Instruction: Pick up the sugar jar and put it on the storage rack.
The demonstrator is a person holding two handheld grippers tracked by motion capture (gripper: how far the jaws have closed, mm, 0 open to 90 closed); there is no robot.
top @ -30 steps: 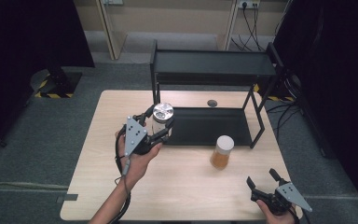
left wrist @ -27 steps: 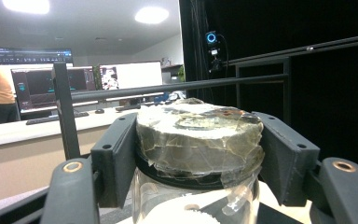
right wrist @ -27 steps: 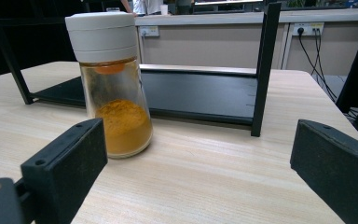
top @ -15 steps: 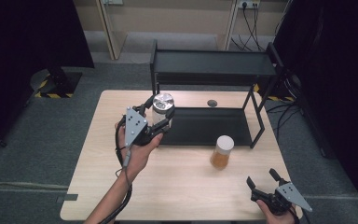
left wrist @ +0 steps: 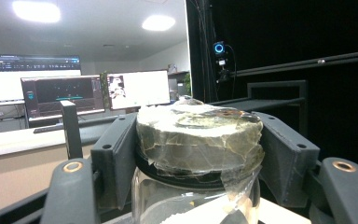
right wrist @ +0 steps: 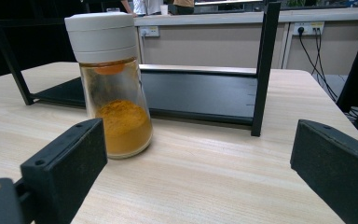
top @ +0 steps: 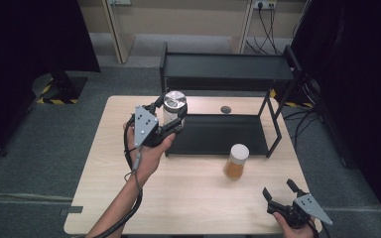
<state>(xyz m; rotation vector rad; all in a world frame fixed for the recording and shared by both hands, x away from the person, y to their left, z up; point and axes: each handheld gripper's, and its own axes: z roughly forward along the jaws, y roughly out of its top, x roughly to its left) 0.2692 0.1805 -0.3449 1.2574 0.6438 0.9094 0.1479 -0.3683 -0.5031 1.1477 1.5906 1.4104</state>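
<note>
Grey carpet surrounds the pale wooden bench (top: pixel 129 198), which carries a black two-tier rack (top: pixel 223 74) along its far side. Over the rack's left end, the left claw (top: pixel 171 119) is clamped on a glass jar (top: pixel 174 105) with a silvery, foil-covered lid. In the left gripper view the two dark jaws press against opposite sides of that lid, and the jar (left wrist: pixel 198 154) sits squarely between them, its clear body showing below. The jar is held clear of the bench surface, just beside the rack's lower shelf.

The right claw (top: pixel 283 192) rests near the bench's near right corner with its jaws spread wide and nothing between them. In the right gripper view a spice jar (right wrist: pixel 112 84) with a white cap and orange powder stands upright on the bench ahead of the jaws, apart from them and just in front of the rack's lower shelf.
</note>
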